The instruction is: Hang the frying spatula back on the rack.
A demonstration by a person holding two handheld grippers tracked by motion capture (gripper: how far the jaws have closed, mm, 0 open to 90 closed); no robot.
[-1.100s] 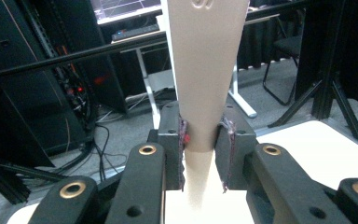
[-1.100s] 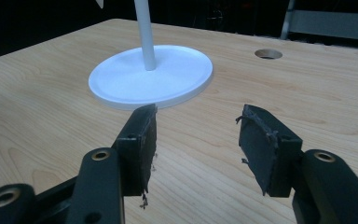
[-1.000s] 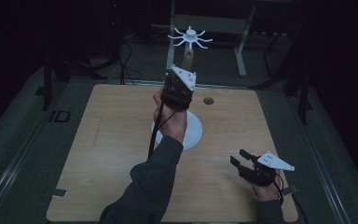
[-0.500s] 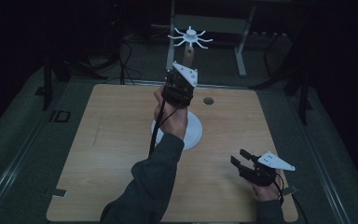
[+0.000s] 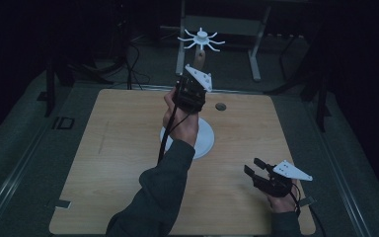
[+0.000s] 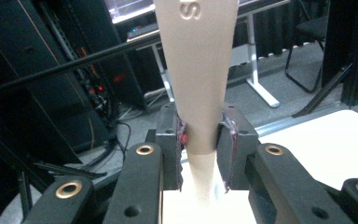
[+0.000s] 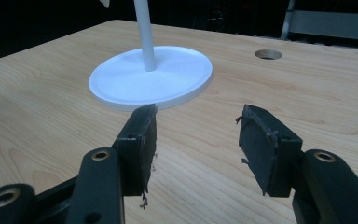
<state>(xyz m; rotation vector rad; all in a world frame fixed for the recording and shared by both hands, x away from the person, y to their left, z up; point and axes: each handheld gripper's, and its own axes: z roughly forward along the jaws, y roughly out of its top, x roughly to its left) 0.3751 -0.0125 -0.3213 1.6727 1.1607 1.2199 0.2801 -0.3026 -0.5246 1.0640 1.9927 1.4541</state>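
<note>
Left gripper (image 6: 200,149) clamped on the tan handle (image 6: 198,70) above the white stand (image 5: 205,140), right gripper (image 7: 196,140) wide open, empty; next probably seating it straight down.

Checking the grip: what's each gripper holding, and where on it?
Left gripper clamps the tan tapered piece at its narrow lower part; right gripper is open, holding nothing.

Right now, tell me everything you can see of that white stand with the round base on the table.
The white stand looks like smooth plastic: a flat round base lying on the wooden table, a slim post rising upright from its middle, and a crown of curved arms at the top. A tan, tapered piece sits around the post, clamped between the left gripper pads.
</note>
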